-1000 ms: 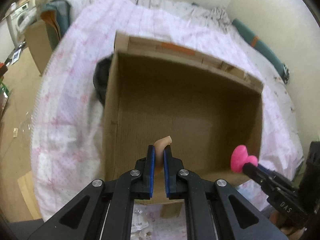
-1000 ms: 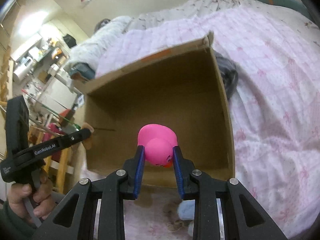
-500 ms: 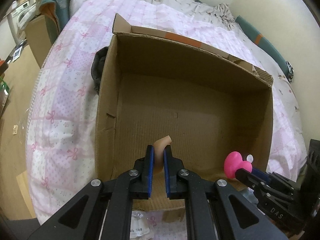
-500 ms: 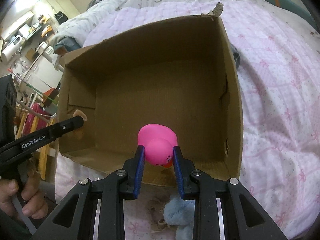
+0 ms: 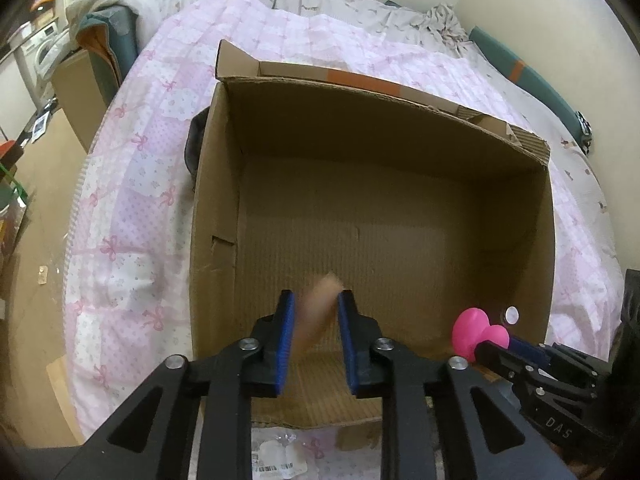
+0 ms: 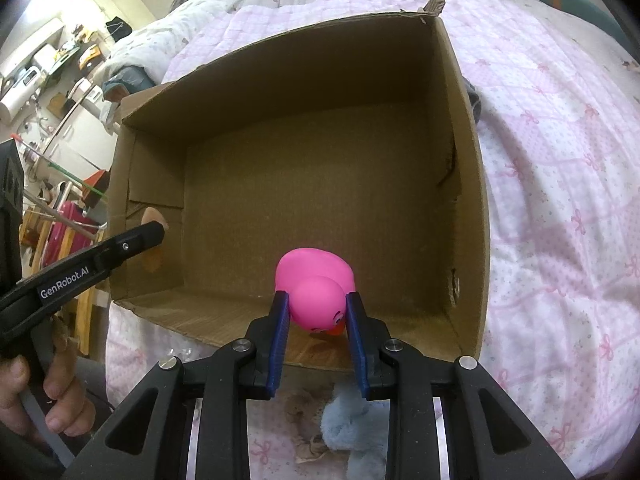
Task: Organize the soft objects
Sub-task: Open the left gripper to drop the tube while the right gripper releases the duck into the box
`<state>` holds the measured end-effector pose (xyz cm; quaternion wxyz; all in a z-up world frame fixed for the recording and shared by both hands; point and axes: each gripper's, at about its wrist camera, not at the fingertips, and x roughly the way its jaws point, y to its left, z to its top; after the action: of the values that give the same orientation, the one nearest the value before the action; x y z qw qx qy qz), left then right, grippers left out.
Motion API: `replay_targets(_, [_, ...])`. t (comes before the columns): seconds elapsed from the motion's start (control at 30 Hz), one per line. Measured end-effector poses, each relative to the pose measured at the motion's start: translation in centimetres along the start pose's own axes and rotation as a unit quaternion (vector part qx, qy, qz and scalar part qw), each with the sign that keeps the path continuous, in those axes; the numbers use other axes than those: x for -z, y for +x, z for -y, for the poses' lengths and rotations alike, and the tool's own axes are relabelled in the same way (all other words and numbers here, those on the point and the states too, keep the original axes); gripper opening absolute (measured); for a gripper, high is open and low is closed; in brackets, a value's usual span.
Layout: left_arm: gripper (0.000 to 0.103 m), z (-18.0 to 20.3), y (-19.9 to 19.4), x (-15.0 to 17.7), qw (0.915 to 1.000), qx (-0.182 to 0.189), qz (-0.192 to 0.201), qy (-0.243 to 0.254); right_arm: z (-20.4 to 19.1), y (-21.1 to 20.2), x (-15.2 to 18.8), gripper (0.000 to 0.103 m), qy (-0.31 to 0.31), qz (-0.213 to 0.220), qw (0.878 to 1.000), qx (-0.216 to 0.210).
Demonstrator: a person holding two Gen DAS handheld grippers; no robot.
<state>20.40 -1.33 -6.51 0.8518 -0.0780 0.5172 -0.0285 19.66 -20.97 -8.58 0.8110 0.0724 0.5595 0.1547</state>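
We hold two grippers over an open cardboard box [image 5: 208, 216] that sits on a pink bow-print quilt [image 5: 132, 200], box filling the centre of both views

Left gripper [image 5: 316, 320], lower centre of the left wrist view: its jaws are opening, and a tan soft toy [image 5: 320, 308] sits blurred between the blue pads [image 5: 286, 336] w/ gaps on both sides, so the pads no longer press it. It's above the near part of the box floor. In the right wrist view the same toy [image 6: 154, 240] shows at centre left, just behind the black left finger, inside the box's left wall

Right gripper [image 6: 316, 320], lower centre of the right wrist view: narrow opening, pads clamped on both sides of a pink rubber duck [image 6: 316, 288], beak pointing down, held over the near edge of the box interior. In the left wrist view the duck [image 5: 476, 334] is at lower right, by the box's near right corner

Box floor is bare corrugated card. A light blue plush [image 6: 352, 428] lies on the quilt at bottom centre of the right wrist view, outside the box, below the gripper. A hand [image 6: 36, 400] grips the left tool's handle at lower left. Dark fabric [image 5: 196, 140] pokes out beside the box's left wall
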Motion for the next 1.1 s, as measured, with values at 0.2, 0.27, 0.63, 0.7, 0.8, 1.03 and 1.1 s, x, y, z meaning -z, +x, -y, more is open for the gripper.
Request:
replay_targets(0.2, [0.032, 0.3, -0.1, 0.1, 1.0000, -0.003, -0.001, 0.008, -0.2, 0.1, 0.1, 0.030, -0.004, 0.000, 1.000, 0.002])
replay_targets(0.27, [0.049, 0.4, -0.1, 0.1, 0.9999, -0.009, 0.002, 0.011, -0.3, 0.1, 0.1, 0.030, -0.005, 0.000, 1.000, 0.002])
replay_targets(0.63, [0.064, 1.5, 0.0, 0.4, 0.9989, -0.028, 0.014, 0.036, -0.2, 0.2, 0.1, 0.030, 0.001, -0.001, 1.000, 0.002])
replay_targets(0.7, [0.064, 1.5, 0.1, 0.4, 0.9989, -0.031, 0.012, 0.032, -0.2, 0.2, 0.1, 0.030, 0.000, 0.001, 1.000, 0.002])
replay_targets(0.8, [0.064, 1.2, 0.2, 0.3, 0.9993, -0.028, 0.011, 0.024, -0.1, 0.2, 0.2, 0.030, 0.002, 0.001, 1.000, -0.001])
replay_targets(1.03, [0.064, 0.5, -0.1, 0.2, 0.9992, -0.027, 0.016, 0.025, 0.1, -0.5, 0.2, 0.030, 0.003, 0.016, 1.000, -0.007])
replay_targets(1.1, [0.064, 0.5, -0.2, 0.3, 0.9990, -0.029, 0.018, 0.029, 0.2, -0.8, 0.3, 0.030, 0.004, 0.021, 1.000, -0.010])
